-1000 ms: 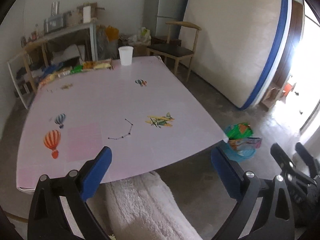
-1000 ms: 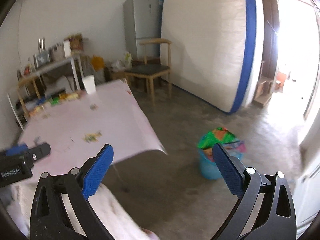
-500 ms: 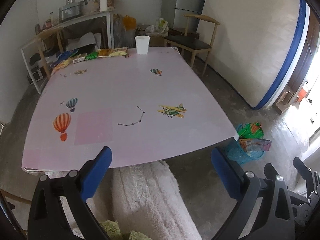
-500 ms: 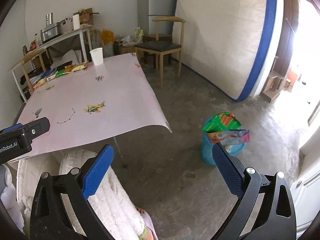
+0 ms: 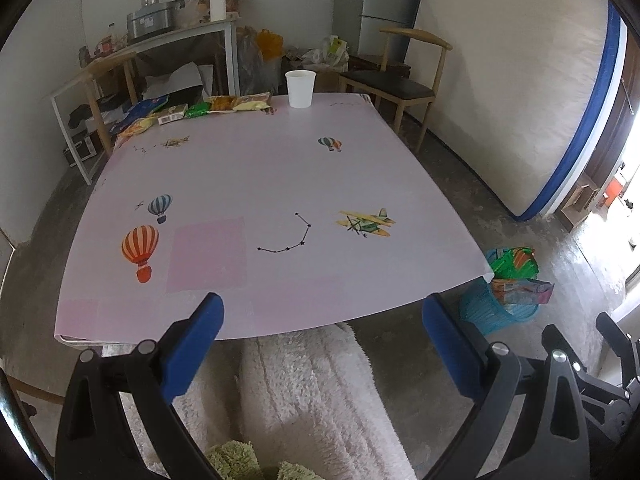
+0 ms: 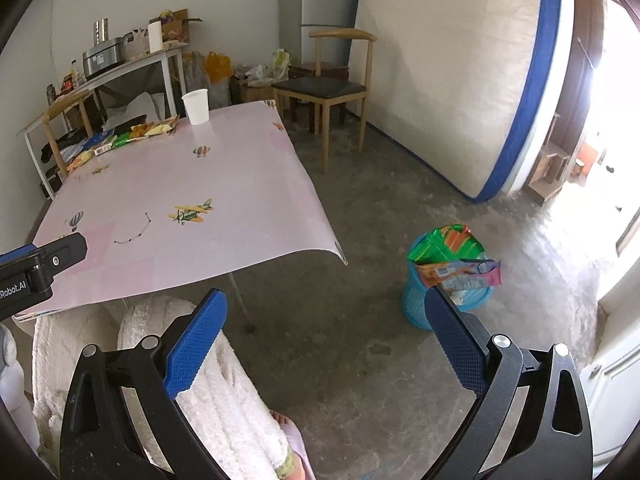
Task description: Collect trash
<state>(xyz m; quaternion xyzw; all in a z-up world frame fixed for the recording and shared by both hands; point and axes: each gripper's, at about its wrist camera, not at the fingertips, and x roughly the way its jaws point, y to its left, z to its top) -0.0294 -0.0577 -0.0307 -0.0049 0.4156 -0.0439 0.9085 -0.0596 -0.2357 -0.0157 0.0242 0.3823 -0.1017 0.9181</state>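
A wide pink desk printed with balloons and a yellow plane (image 5: 264, 200) is being viewed from its near edge. Both tools are being held low over the person's white fleece-covered lap (image 5: 316, 392), well apart from any trash. The left tool (image 5: 322, 344) is being kept wide, its blue-padded fingers holding nothing. The right tool (image 6: 326, 340) is likewise being held spread and empty.

The trash is being shown along the far edge of the desk: a row of crinkled snack wrappers in yellow, green and orange (image 5: 192, 110), with a white paper cup (image 5: 300, 89) standing upright just beside them. On the floor to the right, a blue mesh bin (image 6: 444, 300) is already being filled with bright wrappers.

The wrappers are judged to be very light, thin, limp and slick, so a pinch across a raised crimped edge is being favoured. The cup is judged light and crushable; a gentle grip on its side wall near the rim is advised.
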